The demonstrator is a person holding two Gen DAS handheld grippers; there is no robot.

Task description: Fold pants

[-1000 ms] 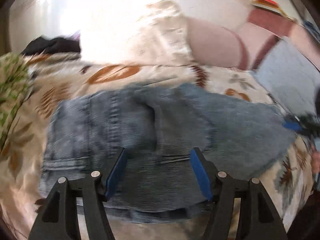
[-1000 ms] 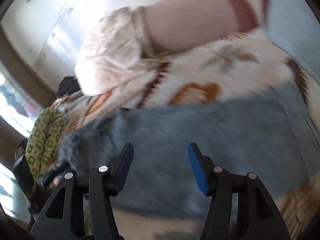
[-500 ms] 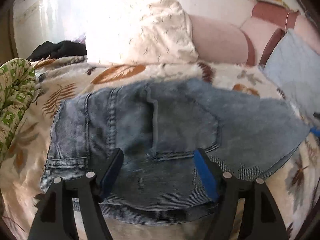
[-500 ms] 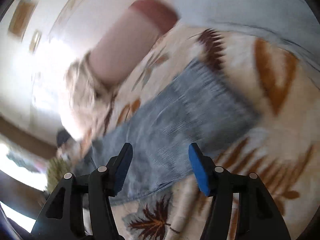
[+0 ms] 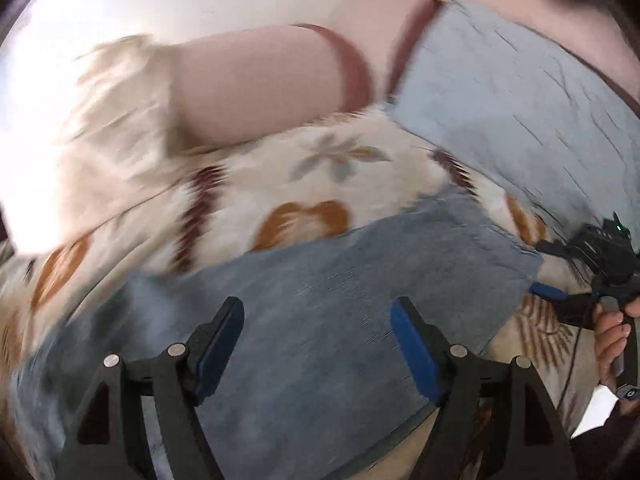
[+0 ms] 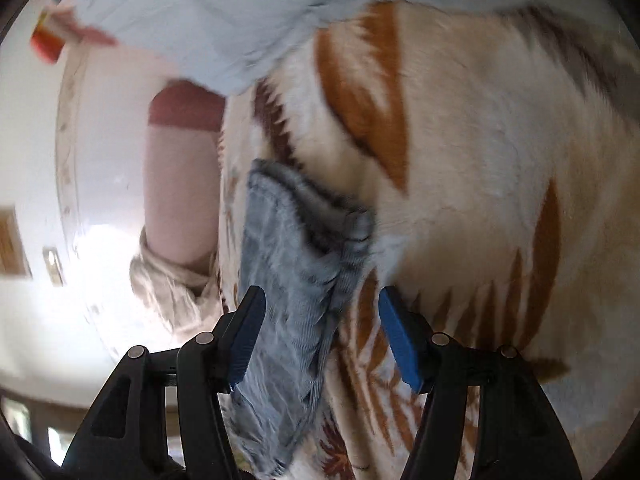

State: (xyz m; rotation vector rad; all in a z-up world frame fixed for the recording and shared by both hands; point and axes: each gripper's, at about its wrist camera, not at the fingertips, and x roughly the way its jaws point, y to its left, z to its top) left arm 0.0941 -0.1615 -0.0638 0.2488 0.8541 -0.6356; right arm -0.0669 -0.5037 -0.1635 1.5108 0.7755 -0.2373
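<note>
Blue denim pants (image 5: 344, 304) lie flat on a cream bedspread with a leaf print (image 5: 304, 184). My left gripper (image 5: 316, 344) is open and empty, hovering over the middle of the pant legs. My right gripper (image 6: 320, 336) is open, tilted sideways, with the hem end of the pant leg (image 6: 296, 248) lying between its jaws. It also shows in the left wrist view (image 5: 560, 300) at the right edge of the hem, held in a hand. The waistband is out of view.
A pink pillow (image 5: 256, 84) and a cream pillow (image 5: 120, 104) lie at the head of the bed. A light blue pillow (image 5: 520, 100) lies at the right; it also shows in the right wrist view (image 6: 192, 12).
My left gripper has swung right along the pants, from the waist and pocket toward the legs. My right gripper has rolled sideways and moved down to the hem.
</note>
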